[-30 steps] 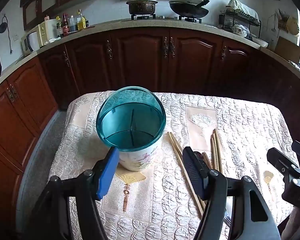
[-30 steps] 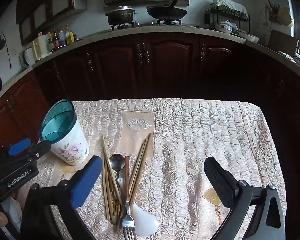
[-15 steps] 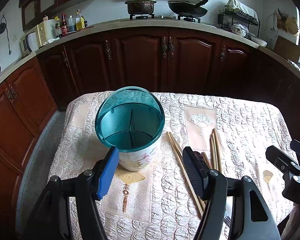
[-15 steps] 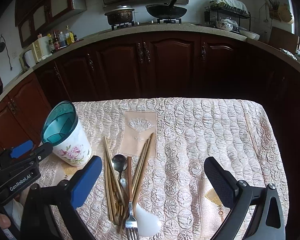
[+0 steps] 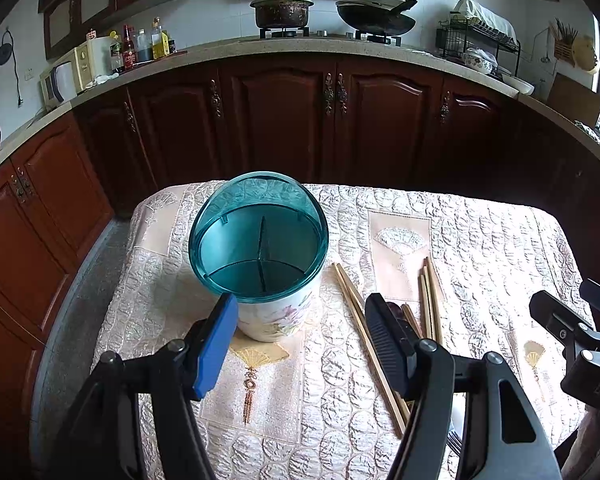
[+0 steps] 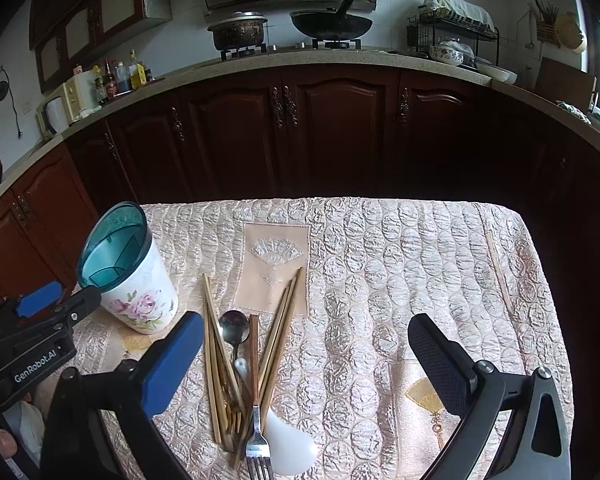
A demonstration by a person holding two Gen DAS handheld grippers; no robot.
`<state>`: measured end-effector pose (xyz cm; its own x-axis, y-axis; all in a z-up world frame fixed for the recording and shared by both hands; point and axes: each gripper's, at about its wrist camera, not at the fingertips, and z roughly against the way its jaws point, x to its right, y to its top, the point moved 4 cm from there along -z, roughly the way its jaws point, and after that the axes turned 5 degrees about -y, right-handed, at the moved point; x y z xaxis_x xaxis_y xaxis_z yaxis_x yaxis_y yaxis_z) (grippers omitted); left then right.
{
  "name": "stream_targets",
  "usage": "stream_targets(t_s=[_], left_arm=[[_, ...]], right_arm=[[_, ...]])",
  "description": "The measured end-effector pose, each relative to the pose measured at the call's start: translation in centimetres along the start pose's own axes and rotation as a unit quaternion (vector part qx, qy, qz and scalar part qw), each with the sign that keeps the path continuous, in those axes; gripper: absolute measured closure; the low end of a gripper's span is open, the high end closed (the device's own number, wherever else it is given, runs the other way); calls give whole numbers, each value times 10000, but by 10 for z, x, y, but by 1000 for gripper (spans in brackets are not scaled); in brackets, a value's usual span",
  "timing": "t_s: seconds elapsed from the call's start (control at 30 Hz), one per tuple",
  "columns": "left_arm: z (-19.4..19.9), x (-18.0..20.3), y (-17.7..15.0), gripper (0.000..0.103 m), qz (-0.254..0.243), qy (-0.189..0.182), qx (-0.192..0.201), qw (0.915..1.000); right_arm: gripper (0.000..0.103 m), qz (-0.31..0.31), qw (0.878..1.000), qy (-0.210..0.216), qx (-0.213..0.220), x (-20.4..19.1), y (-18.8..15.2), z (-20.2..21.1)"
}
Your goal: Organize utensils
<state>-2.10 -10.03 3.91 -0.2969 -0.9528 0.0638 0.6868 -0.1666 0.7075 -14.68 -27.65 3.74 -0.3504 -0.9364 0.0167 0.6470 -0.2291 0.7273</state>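
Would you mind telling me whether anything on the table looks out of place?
Yes: wooden chopsticks, a metal spoon, a fork and a white ladle lie jumbled on the quilted cloth, while the teal-rimmed floral holder stands empty.

I'm in a home kitchen: beyond my claw runs a curved stone counter (image 5: 340,46) over dark wooden cabinets (image 5: 284,120), a pot (image 5: 282,10) and wok (image 5: 374,20) on the stove, a dish rack (image 5: 478,40) far right, a microwave (image 5: 66,76) far left.
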Motion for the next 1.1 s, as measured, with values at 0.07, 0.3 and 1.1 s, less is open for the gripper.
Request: stream_targets(t_s=[0.07, 0.3, 1.1], left_arm=[[0, 0, 0, 36, 1, -9, 2, 10000], [-3, -3, -2, 36, 79, -52, -55, 9999], [-7, -4, -3, 36, 249, -77, -86, 9996]], right_arm=[[0, -17, 10000, -1, -6, 1, 0, -1], [0, -107, 9999, 15, -75, 2, 0, -5], [0, 14, 9999, -68, -85, 2, -1, -13]])
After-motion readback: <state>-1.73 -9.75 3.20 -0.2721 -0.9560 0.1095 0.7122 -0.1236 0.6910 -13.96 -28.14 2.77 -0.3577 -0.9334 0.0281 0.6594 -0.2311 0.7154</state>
